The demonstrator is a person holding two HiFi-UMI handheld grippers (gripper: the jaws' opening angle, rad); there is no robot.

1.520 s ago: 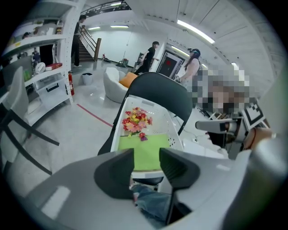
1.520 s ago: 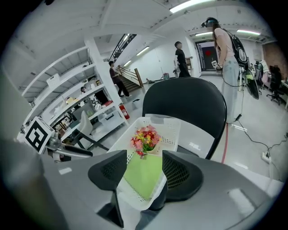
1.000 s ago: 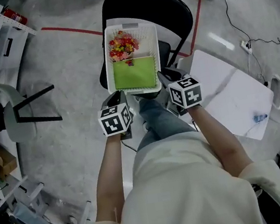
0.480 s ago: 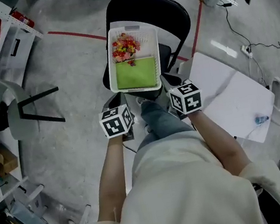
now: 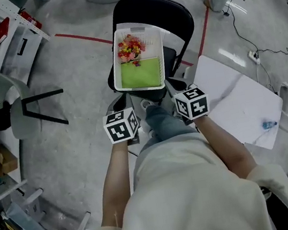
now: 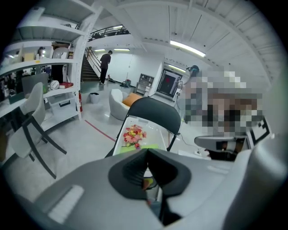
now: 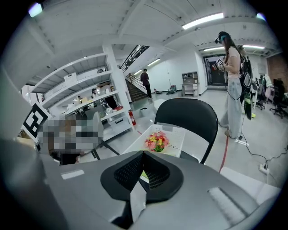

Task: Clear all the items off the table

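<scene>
A white basket [image 5: 116, 62] stands on the seat of a black folding chair [image 5: 171, 15]. It holds a bunch of red and yellow flowers [image 5: 129, 48] and a flat green item [image 5: 141, 74]. My left gripper [image 5: 122, 112] is just short of the basket's near left corner, and my right gripper [image 5: 177, 87] is at its near right corner. In the left gripper view the left gripper [image 6: 147, 152] has its jaws together with nothing between them. The right gripper [image 7: 143, 157] is likewise shut and empty, with the flowers [image 7: 156, 141] beyond it.
A white table [image 5: 239, 102] stands to the right with a small blue item [image 5: 267, 123] on it. A grey chair [image 5: 7, 106] and shelves fill the left side. Cables run across the floor at the right. A person [image 7: 234, 81] stands behind the black chair.
Both grippers stay close to the basket's near edge, hardly moved. The head view has shifted a little, so the chair and basket sit slightly farther right.
</scene>
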